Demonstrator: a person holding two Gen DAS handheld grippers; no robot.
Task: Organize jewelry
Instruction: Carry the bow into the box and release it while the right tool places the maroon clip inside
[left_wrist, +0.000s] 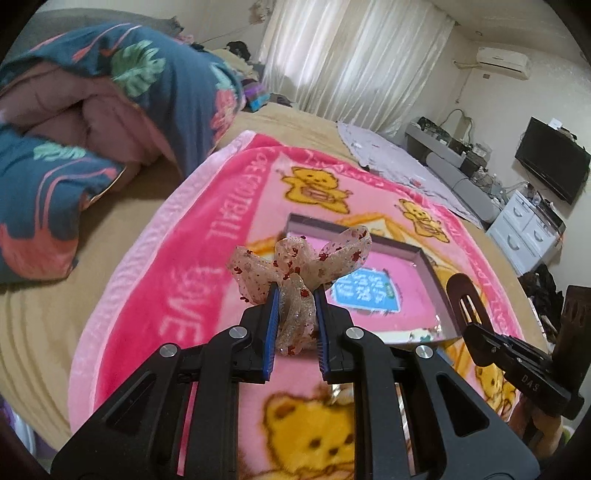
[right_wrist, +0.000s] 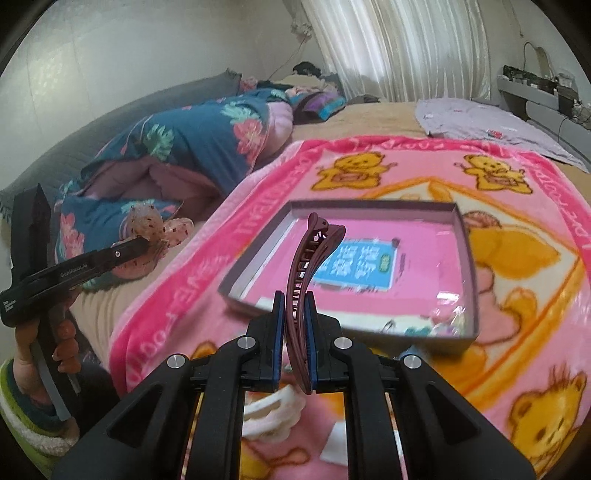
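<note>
Left gripper (left_wrist: 295, 291) pinches the soft, light ribbon bow (left_wrist: 301, 266) at its knot, right gripper (right_wrist: 295, 306) clamps the stiff hair clip (right_wrist: 306, 280) midway, box (right_wrist: 467, 258) at twelve o'clock

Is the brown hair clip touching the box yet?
Apart. The right wrist view shows the hair clip pinched upright in the right gripper, held above the box.

Soft curtain (left_wrist: 354, 55) daylight, blurred fisheye edges
</note>
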